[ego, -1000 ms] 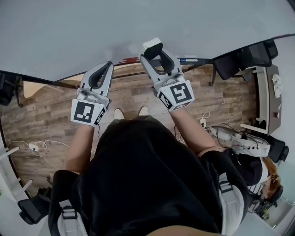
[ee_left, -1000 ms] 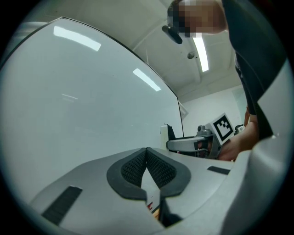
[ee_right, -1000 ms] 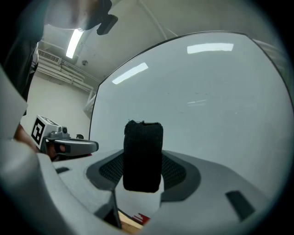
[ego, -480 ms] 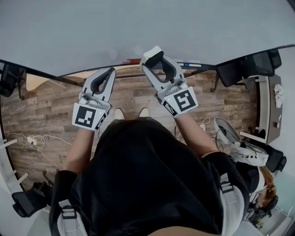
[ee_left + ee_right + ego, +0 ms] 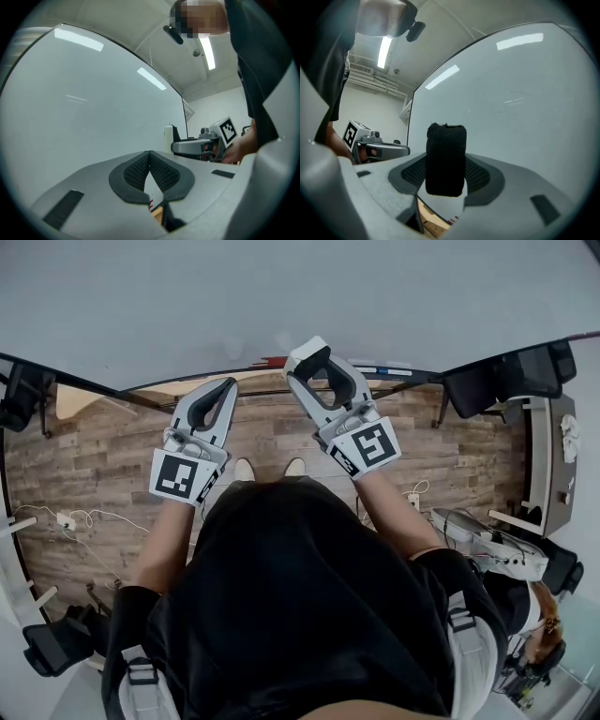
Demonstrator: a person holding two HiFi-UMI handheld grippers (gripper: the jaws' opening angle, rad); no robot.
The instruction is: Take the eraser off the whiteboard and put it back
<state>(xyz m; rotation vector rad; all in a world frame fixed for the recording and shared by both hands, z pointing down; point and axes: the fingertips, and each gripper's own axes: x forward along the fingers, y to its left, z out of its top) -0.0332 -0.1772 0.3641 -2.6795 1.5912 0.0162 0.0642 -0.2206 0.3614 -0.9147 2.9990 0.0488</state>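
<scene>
Eraser [image 5: 446,159], black felt, clamped upright in the right hand-held gripper [image 5: 446,180], whiteboard [image 5: 511,93] just ahead. Left hand-held gripper [image 5: 150,159] alongside, jaws pressed together on nothing. Marker ledge [image 5: 384,369] below both.

Below me runs a brown wood-plank floor [image 5: 103,474]. The toes of my two white shoes [image 5: 242,470] poke out past my black top [image 5: 309,606], and a small white power strip [image 5: 66,519] with thin white cables lies off to my left. A black office chair [image 5: 506,371] stands at the far right near a grey desk [image 5: 544,456], and another black chair [image 5: 19,399] sits at the far left edge. Overhead, a long white tube light [image 5: 385,50] glows on the ceiling.
</scene>
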